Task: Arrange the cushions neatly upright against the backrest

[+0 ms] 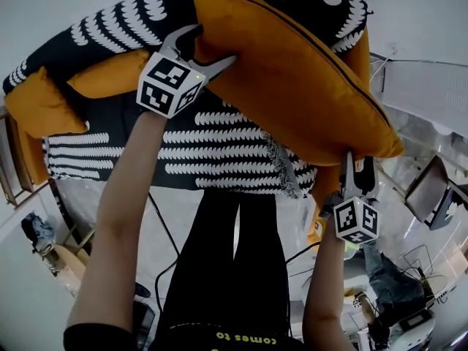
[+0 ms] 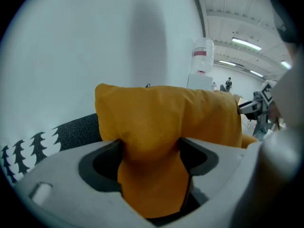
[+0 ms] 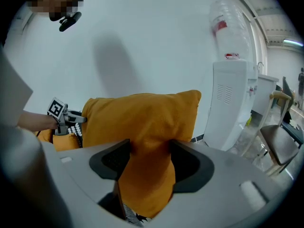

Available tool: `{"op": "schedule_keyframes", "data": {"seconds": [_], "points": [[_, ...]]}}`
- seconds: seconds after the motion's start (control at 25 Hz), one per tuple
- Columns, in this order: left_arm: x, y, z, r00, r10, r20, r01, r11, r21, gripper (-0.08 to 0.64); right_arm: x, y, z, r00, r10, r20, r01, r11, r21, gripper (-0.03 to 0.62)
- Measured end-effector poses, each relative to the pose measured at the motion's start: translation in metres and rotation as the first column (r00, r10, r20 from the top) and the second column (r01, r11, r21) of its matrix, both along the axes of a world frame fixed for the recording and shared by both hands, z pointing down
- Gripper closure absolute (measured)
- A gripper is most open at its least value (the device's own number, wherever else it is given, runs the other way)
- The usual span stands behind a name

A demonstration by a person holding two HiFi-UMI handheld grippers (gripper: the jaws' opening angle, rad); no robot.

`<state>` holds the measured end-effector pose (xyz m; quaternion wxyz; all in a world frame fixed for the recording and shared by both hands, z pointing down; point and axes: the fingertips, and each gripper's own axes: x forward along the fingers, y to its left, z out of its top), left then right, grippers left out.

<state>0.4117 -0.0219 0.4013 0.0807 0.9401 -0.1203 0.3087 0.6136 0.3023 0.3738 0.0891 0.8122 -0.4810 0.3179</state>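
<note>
A large orange cushion (image 1: 292,72) with a dark zip seam along one edge is seen tilted, slanting over the black-and-white patterned sofa (image 1: 219,145). Its corners are bunched between the spread fingers of the left gripper (image 1: 199,50) and right gripper (image 1: 358,175). A second orange cushion (image 1: 110,75) is laid flat along the backrest, and a third (image 1: 40,108) is slumped at the sofa's left end.

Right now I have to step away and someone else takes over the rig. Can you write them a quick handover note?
Left tongs: open, one corner of the big orange cushion lying loose between the jaws.
Right tongs: open, the opposite corner between the jaws.
The big orange cushion stands upright on the patterned sofa, toward the backrest.
Done: it looks placed.
Left: draw both tongs off, then stand up the end cushion and the middle cushion.
</note>
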Motion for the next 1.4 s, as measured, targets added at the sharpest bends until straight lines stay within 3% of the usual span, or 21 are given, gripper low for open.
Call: {"op": "schedule_keyframes", "data": {"seconds": [0.32, 0.56, 0.76, 0.88, 1.12, 1.28, 1.4], "points": [[-0.002, 0.008, -0.003, 0.998, -0.058, 0.032, 0.056, 0.996, 0.067, 0.384, 0.009, -0.018, 0.007, 0.999, 0.021, 0.027, -0.021, 1.0, 0.02, 0.461], [-0.018, 0.023, -0.019, 0.994, -0.11, -0.007, 0.11, 0.991, 0.074, 0.461, -0.001, -0.017, -0.002, 0.999, -0.011, 0.053, 0.008, 0.998, 0.06, 0.546], [-0.049, 0.037, -0.039, 0.987, -0.158, 0.006, 0.157, 0.983, 0.091, 0.477, -0.01, -0.022, -0.022, 0.996, -0.044, 0.072, 0.035, 0.993, 0.111, 0.563], [-0.077, 0.038, -0.046, 0.977, -0.211, 0.014, 0.209, 0.975, 0.076, 0.479, -0.014, -0.046, -0.041, 0.993, -0.105, 0.048, 0.097, 0.984, 0.151, 0.566], [-0.132, 0.021, -0.06, 0.933, -0.358, -0.025, 0.359, 0.933, 0.029, 0.479, -0.021, -0.125, -0.073, 0.959, -0.279, -0.054, 0.284, 0.931, 0.227, 0.566], [-0.137, 0.003, -0.076, 0.906, -0.414, -0.088, 0.417, 0.909, 0.014, 0.479, -0.008, -0.172, -0.095, 0.936, -0.333, -0.115, 0.352, 0.899, 0.261, 0.565], [-0.133, -0.012, -0.064, 0.9, -0.426, -0.096, 0.426, 0.904, -0.019, 0.471, 0.005, -0.195, -0.076, 0.935, -0.336, -0.114, 0.354, 0.905, 0.235, 0.565]]}}
